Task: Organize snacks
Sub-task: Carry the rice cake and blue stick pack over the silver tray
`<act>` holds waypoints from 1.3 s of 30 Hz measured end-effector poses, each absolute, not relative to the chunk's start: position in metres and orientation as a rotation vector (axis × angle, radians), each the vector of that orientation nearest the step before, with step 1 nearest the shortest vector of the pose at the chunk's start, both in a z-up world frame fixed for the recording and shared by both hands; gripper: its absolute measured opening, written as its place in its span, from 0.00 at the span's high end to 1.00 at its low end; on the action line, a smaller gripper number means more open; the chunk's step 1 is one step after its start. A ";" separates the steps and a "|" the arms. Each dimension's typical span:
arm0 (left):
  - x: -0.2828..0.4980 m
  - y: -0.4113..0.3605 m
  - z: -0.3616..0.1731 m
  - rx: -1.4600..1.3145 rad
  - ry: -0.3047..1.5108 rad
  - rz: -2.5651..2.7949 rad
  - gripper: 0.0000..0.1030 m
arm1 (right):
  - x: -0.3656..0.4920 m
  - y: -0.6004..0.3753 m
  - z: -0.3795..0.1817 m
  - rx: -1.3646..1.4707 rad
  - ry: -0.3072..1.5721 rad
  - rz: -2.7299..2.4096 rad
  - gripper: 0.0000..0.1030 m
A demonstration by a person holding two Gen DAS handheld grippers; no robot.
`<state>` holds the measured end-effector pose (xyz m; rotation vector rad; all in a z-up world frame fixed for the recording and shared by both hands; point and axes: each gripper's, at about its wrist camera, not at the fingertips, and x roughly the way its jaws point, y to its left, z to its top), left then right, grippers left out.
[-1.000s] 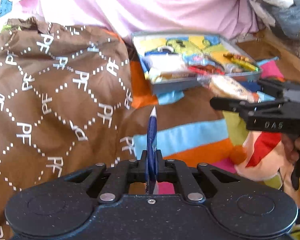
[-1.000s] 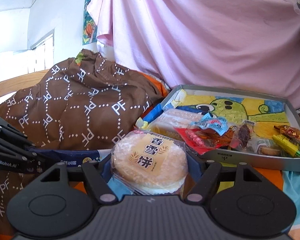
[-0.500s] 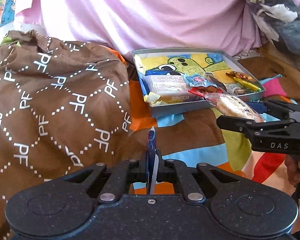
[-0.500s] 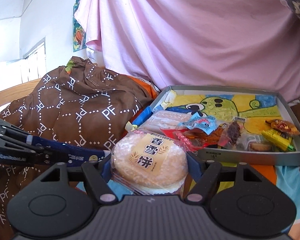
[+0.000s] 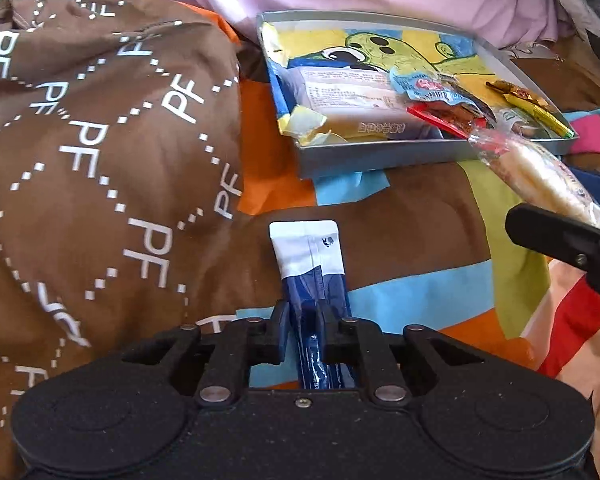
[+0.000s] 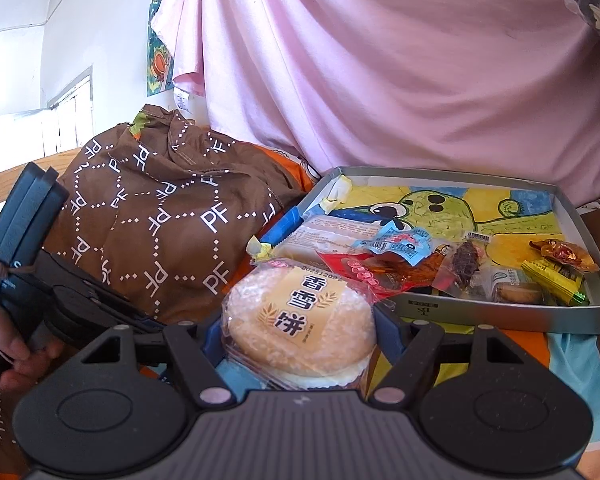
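Note:
In the left wrist view my left gripper (image 5: 305,320) is shut on a slim blue-and-white sachet (image 5: 306,252), which points toward the grey tin tray (image 5: 380,156). The tray has a cartoon-printed floor and holds several snack packets. At the right edge of that view my right gripper (image 5: 572,204) holds a round rice cracker packet (image 5: 536,168) close to the tray's near right corner. The right wrist view shows the same cracker packet (image 6: 300,316) clamped between my right gripper's (image 6: 300,332) fingers. Just beyond it lies the tray (image 6: 500,316). My left gripper (image 6: 100,300) is low at the left.
A brown quilt printed with white letters (image 5: 100,140) is heaped to the left of the tray. Striped, many-coloured bedding (image 5: 420,288) lies under everything. Pink cloth (image 6: 380,60) hangs behind the tray. A hand (image 6: 12,344) grips the left tool's handle.
The left gripper has moved closer to the tray and rolled, so the sachet now shows its flat face instead of its edge. The right gripper with the cracker has edged nearer the tray.

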<state>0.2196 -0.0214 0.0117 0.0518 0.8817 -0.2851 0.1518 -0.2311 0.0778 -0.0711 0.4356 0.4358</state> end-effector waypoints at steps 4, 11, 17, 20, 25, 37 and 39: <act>0.219 -0.026 0.010 0.086 0.885 -0.315 0.54 | 0.153 -0.231 0.077 -0.077 0.437 0.441 0.26; 0.214 -0.029 -0.001 0.041 0.917 -0.344 0.35 | 0.159 -0.231 0.084 -0.095 0.404 0.428 0.26; 0.221 -0.030 -0.008 0.072 0.928 -0.288 0.63 | 0.178 -0.236 0.090 -0.099 0.388 0.417 0.26; 0.221 -0.022 -0.007 0.035 0.926 -0.287 0.71 | 0.185 -0.239 0.090 -0.099 0.385 0.412 0.26; 0.216 -0.014 0.000 -0.010 0.893 -0.299 0.76 | 0.194 -0.244 0.091 -0.097 0.365 0.379 0.26; 0.231 -0.029 0.067 -0.083 0.692 -0.299 0.76 | 0.227 -0.262 0.099 -0.076 0.325 0.267 0.26; 0.243 -0.035 0.079 -0.091 0.673 -0.299 0.76 | 0.239 -0.267 0.100 -0.058 0.324 0.247 0.26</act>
